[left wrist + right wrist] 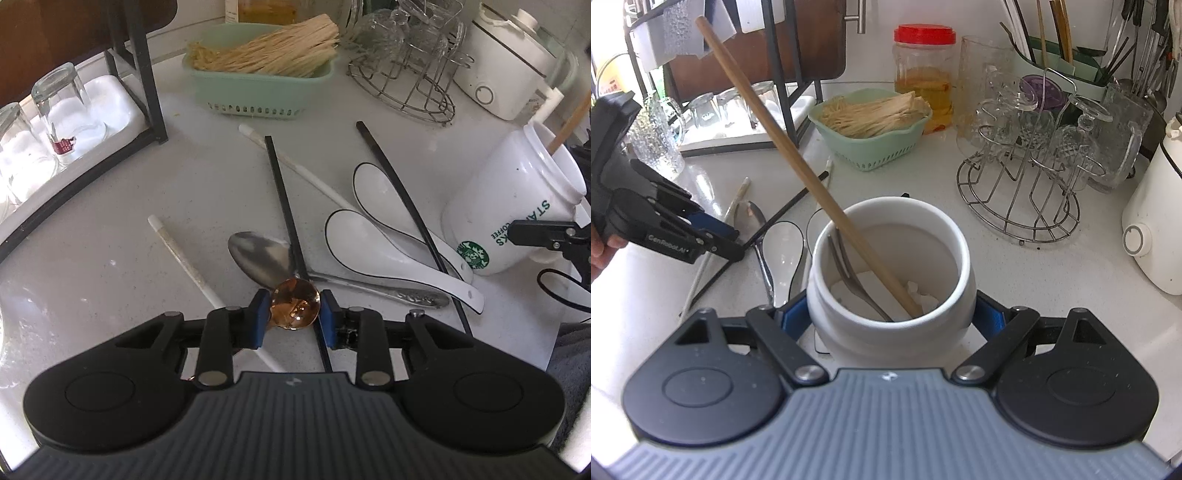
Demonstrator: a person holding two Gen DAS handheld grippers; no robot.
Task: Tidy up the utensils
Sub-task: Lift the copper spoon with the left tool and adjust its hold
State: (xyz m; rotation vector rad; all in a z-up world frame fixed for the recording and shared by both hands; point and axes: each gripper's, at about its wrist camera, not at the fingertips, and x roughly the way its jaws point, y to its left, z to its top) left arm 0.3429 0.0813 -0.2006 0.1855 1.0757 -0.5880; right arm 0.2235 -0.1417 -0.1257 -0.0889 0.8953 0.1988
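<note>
Copper-coloured metal is shining at the lower centre of the left wrist view: we are looking at the round bowl of a copper spoon (pixel 295 303) sitting between the blue pads (pixel 258 317) of the left gripper (pixel 293 314). The jaws are standing partly apart, about as wide as that bowl, and the pads are lying right at its two edges; whether they are actually pressing it we cannot tell. Just above it on the white counter (pixel 110 240) we are seeing a steel spoon (pixel 258 256), two white ceramic spoons (pixel 369 236), two black chopsticks (pixel 284 206) and two white chopsticks (pixel 184 258), all lying loose and crossing one another. At the right edge a white mug (pixel 509 210) is leaning, with a black finger of the other gripper against its side. A green basket (pixel 266 88) is sitting at upper centre.

In the right wrist view we are looking down into that same white mug (pixel 890 332) at the centre of the frame. The right gripper (pixel 890 321) is clamping it, its blue pads (pixel 794 317) pressing on both sides of the body. Inside the mug a wooden chopstick (pixel 798 166) is leaning toward the upper left, and a steel fork (pixel 849 273) is resting beside it. At the left edge the left gripper (pixel 713 236) is reaching down over the loose utensils, with a hand (pixel 602 251) holding it.
</note>
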